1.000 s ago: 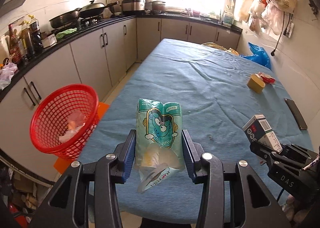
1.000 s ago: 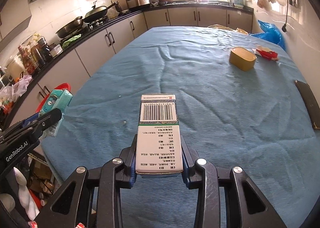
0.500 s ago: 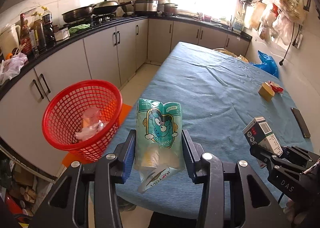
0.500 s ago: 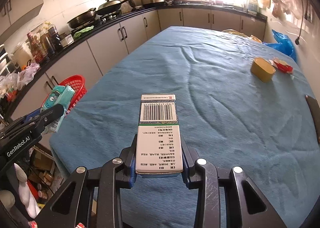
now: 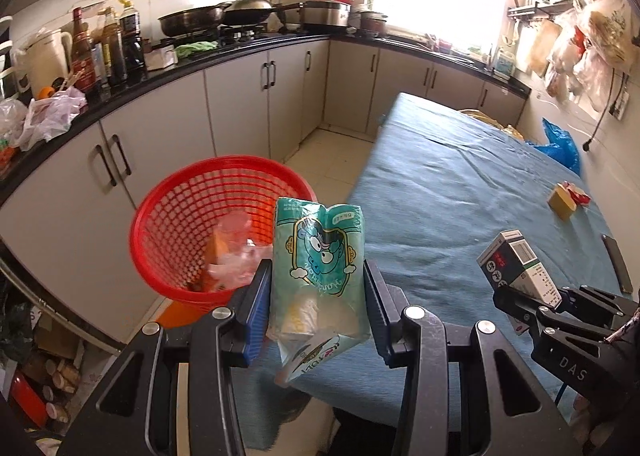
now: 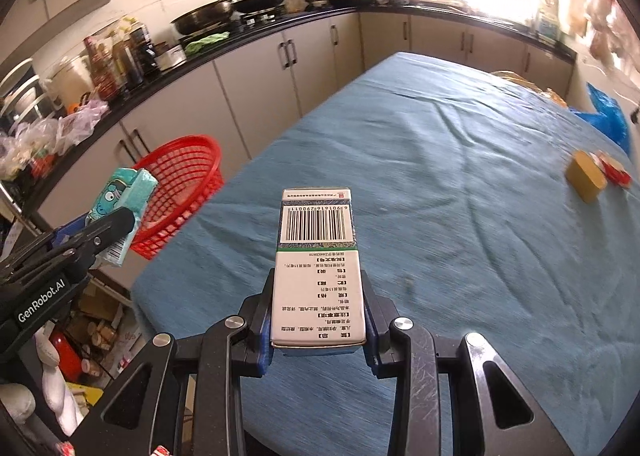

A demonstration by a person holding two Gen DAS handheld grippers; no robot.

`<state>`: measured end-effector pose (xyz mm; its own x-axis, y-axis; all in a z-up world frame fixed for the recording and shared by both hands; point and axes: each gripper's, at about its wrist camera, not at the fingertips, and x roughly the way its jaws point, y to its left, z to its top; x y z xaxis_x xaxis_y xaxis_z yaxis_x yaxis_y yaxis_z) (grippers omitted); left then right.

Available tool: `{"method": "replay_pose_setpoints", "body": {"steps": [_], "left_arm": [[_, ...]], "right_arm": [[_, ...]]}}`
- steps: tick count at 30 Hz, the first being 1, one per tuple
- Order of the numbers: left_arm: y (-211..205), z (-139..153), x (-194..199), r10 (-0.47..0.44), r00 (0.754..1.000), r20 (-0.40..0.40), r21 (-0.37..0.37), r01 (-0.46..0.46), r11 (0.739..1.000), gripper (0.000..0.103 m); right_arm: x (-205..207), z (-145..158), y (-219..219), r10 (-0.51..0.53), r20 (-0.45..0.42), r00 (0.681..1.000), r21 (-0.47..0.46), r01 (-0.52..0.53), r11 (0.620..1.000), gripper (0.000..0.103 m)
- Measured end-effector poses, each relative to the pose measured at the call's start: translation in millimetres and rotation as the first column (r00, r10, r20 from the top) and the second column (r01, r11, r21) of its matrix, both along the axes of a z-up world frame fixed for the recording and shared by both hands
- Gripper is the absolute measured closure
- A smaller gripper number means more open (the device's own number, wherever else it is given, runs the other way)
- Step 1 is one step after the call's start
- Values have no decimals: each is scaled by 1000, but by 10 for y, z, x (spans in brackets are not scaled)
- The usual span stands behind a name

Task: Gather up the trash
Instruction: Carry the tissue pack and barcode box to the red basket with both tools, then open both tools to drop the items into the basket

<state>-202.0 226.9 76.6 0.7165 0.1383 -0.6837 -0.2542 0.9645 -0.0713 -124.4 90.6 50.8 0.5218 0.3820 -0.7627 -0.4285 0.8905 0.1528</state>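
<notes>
Both claws have swung leftward off the bench edge since a second ago, so the red basket (image 5: 224, 228) that sat out at the left now lies just behind the teal snack packet (image 5: 318, 268) in the left wrist view, and the far cabinets fill more of the picture.

That packet is a soft, crinkly film pouch, light by the look of it and partly slack; its lower end sags and folds beneath the pads. The left claw (image 5: 316, 316) is part-closed and pinches it across the middle from both sides, which suits it: film this glossy may slip, so the hold belongs on the fuller body, not on the loose tail. It should drop freely once the pads let go.

Second is the white medicine carton (image 6: 318, 268), barcode face up, a stiff, thin cardboard box, probably near empty and easy to crush. The right claw (image 6: 318, 320) is likewise part-closed, clamped on the two long sides at the carton's near end, so most of its length juts forward unsupported. That is fine for so light a thing.

The carton hangs above the near left part of the blue-covered bench (image 6: 460, 215), the packet just off its edge near the basket's rim. The basket already holds some crumpled wrappers. Far right on the bench lie a yellow block (image 6: 586, 175) and a red wrapper (image 6: 614, 171), seemingly not yet collected.
</notes>
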Motion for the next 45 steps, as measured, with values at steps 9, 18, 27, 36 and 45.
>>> {"method": "replay_pose_setpoints", "body": {"steps": [9, 18, 27, 36, 45], "left_arm": [[381, 110, 39, 41, 999, 15, 27, -41, 999, 61], [769, 209, 266, 71, 997, 30, 73, -73, 995, 60], [1296, 65, 580, 116, 993, -4, 5, -116, 993, 60], [1505, -95, 758, 130, 991, -31, -46, -131, 990, 60], [1530, -147, 776, 132, 991, -34, -56, -133, 989, 55]], "right_arm": [[88, 99, 508, 96, 18, 995, -9, -96, 995, 66], [209, 202, 1025, 193, 58, 980, -9, -193, 981, 65], [492, 250, 1501, 251, 66, 966, 52, -255, 966, 65], [669, 58, 1841, 300, 29, 953, 84, -302, 950, 65], [715, -119, 1920, 302, 0, 953, 85, -301, 950, 64]]}}
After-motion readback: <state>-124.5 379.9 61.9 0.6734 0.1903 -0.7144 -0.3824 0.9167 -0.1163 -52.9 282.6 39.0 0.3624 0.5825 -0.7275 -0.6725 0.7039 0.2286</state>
